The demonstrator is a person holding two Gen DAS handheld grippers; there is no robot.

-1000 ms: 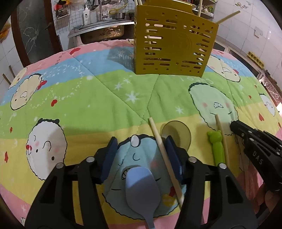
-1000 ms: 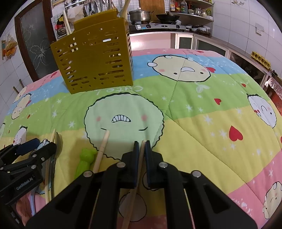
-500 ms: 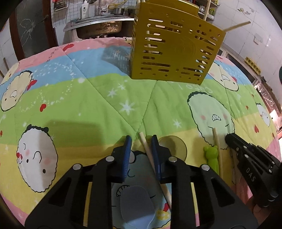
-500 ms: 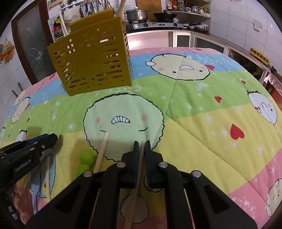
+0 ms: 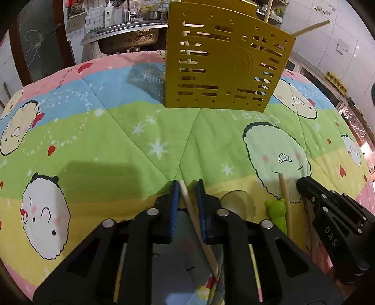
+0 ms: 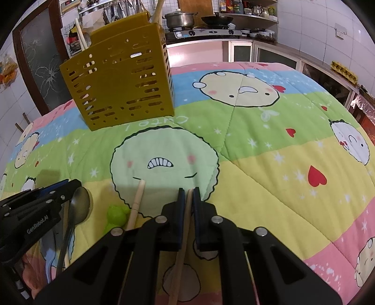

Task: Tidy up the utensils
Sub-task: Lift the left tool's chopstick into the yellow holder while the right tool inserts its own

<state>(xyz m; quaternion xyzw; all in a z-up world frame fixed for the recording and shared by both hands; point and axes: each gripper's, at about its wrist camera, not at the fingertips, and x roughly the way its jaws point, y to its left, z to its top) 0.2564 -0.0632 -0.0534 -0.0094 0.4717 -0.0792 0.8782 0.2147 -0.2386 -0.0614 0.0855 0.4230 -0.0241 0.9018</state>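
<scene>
While a second ago spread, left tool (image 5: 188,187) now pinches chopstick (image 5: 196,220).

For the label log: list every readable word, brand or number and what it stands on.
"DAS": side of the right gripper.
"GenRobot.AI": side of the left gripper.
"Cute !": printed on the quilt, seen upside down.
Bottle labels on the kitchen shelf: too small to read.

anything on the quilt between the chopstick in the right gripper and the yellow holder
Nothing visible does. The right gripper is shut on a wooden chopstick, and only bare cartoon-print quilt lies between it and the yellow slotted plastic utensil holder. The loose wooden chopstick and green plastic handle lie off to the left.
</scene>
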